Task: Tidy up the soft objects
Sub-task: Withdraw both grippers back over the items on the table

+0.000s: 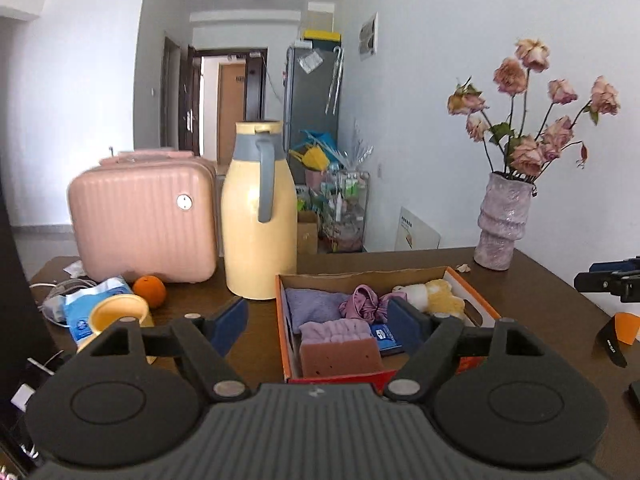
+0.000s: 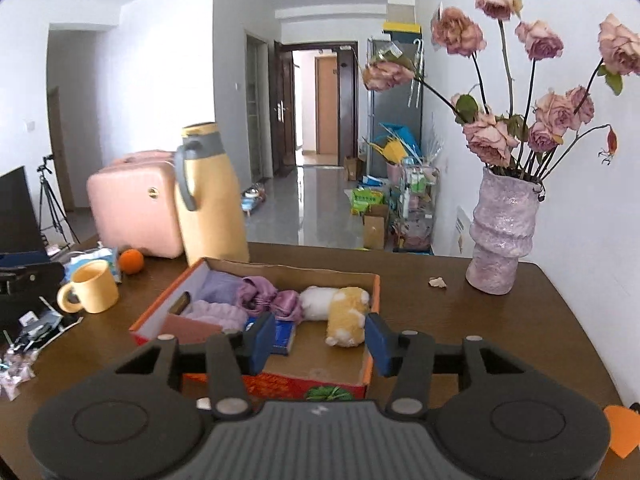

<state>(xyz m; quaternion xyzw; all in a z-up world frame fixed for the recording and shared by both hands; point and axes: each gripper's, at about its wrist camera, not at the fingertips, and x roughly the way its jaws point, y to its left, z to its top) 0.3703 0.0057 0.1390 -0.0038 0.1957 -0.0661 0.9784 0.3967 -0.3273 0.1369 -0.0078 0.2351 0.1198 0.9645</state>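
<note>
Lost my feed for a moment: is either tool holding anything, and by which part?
Nothing is held. The left tool and right tool are both open and empty, above the cardboard box of soft items.

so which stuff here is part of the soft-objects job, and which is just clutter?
Job:
cardboard box
plush toy
purple scrunchie
lilac towel
fuzzy headband
both claws, open and empty: left, right

Clutter:
yellow jug
pink case
orange
mug
vase of dried roses
</note>
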